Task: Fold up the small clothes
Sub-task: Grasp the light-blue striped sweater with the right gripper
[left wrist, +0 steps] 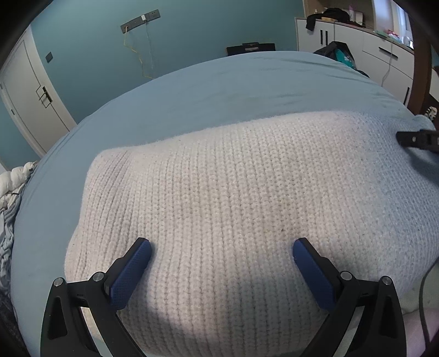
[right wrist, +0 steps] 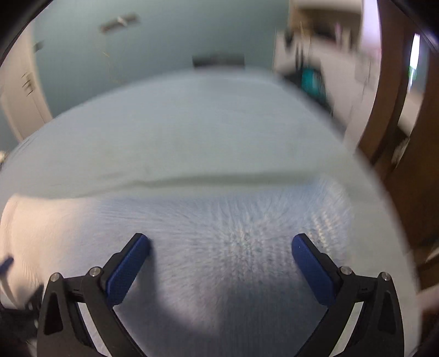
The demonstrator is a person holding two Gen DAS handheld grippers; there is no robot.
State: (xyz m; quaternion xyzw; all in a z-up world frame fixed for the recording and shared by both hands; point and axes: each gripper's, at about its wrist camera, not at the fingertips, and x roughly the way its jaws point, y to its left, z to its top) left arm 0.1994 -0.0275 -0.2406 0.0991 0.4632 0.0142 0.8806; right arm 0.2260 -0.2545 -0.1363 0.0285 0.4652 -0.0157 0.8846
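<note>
A cream knitted garment (left wrist: 233, 197) lies flat on the light blue bed (left wrist: 219, 90), spread wide across the left wrist view. My left gripper (left wrist: 221, 247) hovers just over its near part, open, with nothing between its blue pads. The right wrist view is blurred by motion. There the same knit (right wrist: 241, 233) lies under my right gripper (right wrist: 221, 243), whose jaws stand wide open and empty. A black part of the right gripper (left wrist: 417, 140) shows at the right edge of the left wrist view, over the garment's right end.
A teal wall with a socket strip and hanging cables (left wrist: 140, 20) rises behind the bed. White cabinets (left wrist: 356, 46) with dark clothes on top stand at the back right. A white door (left wrist: 30, 93) is at left, a brown wooden frame (right wrist: 389, 109) at right.
</note>
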